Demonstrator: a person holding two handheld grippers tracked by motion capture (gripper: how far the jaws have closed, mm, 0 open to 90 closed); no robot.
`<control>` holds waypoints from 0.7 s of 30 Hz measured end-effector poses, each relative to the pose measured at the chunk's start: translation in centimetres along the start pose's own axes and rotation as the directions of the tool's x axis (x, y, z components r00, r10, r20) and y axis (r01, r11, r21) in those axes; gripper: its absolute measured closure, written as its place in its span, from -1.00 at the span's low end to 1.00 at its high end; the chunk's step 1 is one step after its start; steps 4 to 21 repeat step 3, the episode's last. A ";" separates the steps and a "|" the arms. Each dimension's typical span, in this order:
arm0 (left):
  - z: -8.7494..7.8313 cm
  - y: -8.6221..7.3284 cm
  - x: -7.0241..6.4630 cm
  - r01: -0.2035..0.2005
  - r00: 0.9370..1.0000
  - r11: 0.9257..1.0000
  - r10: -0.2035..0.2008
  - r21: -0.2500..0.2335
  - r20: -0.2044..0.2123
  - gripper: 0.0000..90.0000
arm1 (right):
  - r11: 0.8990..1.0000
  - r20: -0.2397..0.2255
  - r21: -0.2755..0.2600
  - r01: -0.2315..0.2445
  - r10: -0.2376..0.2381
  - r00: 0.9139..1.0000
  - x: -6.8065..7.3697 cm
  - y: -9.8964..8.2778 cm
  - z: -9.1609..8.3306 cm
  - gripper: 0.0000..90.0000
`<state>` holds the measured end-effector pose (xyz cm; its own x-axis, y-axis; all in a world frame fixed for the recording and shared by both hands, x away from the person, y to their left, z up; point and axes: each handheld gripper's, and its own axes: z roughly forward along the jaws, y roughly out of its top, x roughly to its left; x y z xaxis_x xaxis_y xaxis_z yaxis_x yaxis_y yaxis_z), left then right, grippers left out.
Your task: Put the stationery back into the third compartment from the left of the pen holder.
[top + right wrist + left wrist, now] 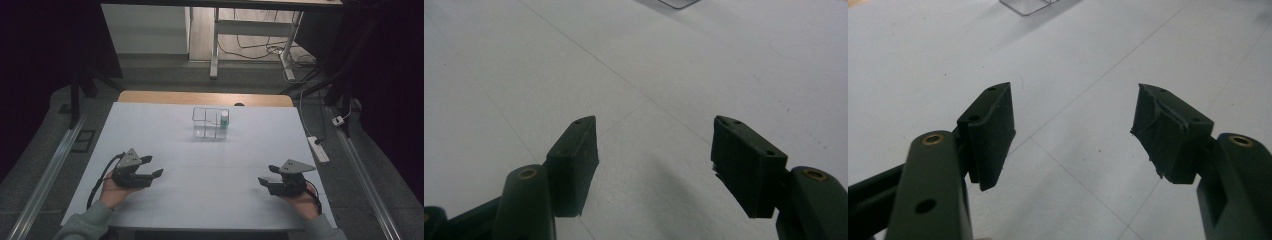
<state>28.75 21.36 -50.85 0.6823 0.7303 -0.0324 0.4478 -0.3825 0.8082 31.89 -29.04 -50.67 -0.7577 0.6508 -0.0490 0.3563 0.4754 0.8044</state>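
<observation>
— Black jaws on the left gripper (152, 167) stand wide apart with nothing between them; in the left gripper view only bare white table (1063, 65) lies in the gap.

— And the right gripper (266, 175)?

— Released as well; its jaws are spread, empty, over the same white surface; each gripper sits in a hand near the front edge of the table, the left hand (114, 192) on its side, the right hand (302, 202) on the other, well apart.

— Where is the clear organizer (210, 123) from there?

— Farther back, near the middle of the table, well apart from both grippers and roughly between them; it has several compartments; a small green-capped bottle (224, 120) stands upright in the compartment at its right end; a corner of the organizer peeks in at the top of each gripper view.
</observation>
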 end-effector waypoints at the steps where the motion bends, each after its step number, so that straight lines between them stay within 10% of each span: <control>1: 0.0 -0.1 0.1 0.005 1.000 1.000 -0.005 0.002 0.003 -0.29 | 1.000 -0.003 -0.003 0.001 -0.001 1.000 0.0 0.0 0.0 -0.24; 21: 0.0 -0.3 0.1 0.013 1.000 1.000 -0.013 0.005 0.003 -0.30 | 1.000 -0.005 -0.006 0.001 -0.001 1.000 0.0 0.0 0.0 -0.24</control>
